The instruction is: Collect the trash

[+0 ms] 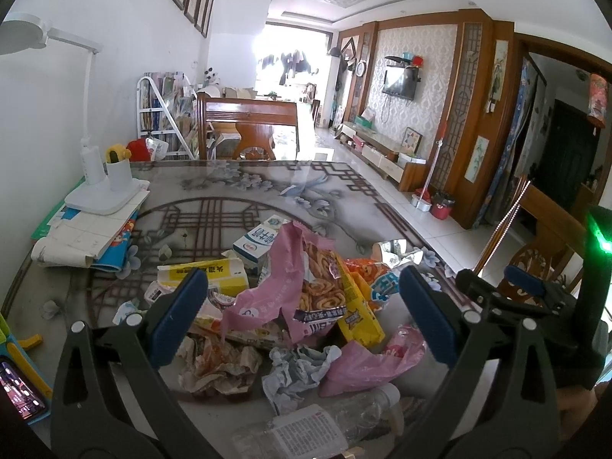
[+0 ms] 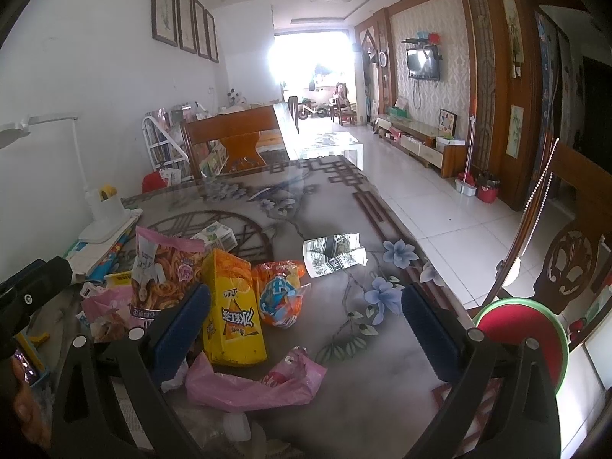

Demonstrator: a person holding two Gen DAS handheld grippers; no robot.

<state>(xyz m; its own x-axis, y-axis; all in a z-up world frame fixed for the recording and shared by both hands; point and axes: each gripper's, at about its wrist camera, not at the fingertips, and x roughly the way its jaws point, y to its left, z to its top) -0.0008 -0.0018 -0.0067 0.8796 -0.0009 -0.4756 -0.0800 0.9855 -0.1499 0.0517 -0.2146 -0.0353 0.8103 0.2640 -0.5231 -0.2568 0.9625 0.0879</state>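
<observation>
A pile of trash lies on the glass-topped table [image 1: 229, 191]. It includes a pink snack bag [image 1: 290, 279], a yellow snack bag [image 2: 233, 317], an orange wrapper [image 2: 279, 294], a pink plastic bag [image 2: 252, 380], crumpled paper [image 1: 218, 367], a crumpled blue tissue [image 1: 298, 371], milk cartons [image 1: 256, 241] and a clear plastic bottle [image 1: 325, 428]. A silver foil wrapper [image 2: 334, 254] lies apart, farther right. My left gripper [image 1: 302, 317] is open, hovering over the pile. My right gripper [image 2: 306, 329] is open above the pink plastic bag and yellow bag. The right gripper also shows in the left wrist view [image 1: 512, 290].
A white desk lamp [image 1: 99, 187] stands on papers and books [image 1: 91, 237] at the table's left. A phone [image 1: 19, 390] lies at the near left edge. Wooden chairs stand at the far end [image 1: 248, 122] and on the right [image 2: 566, 267]. A red-and-green round object [image 2: 528, 329] sits near right.
</observation>
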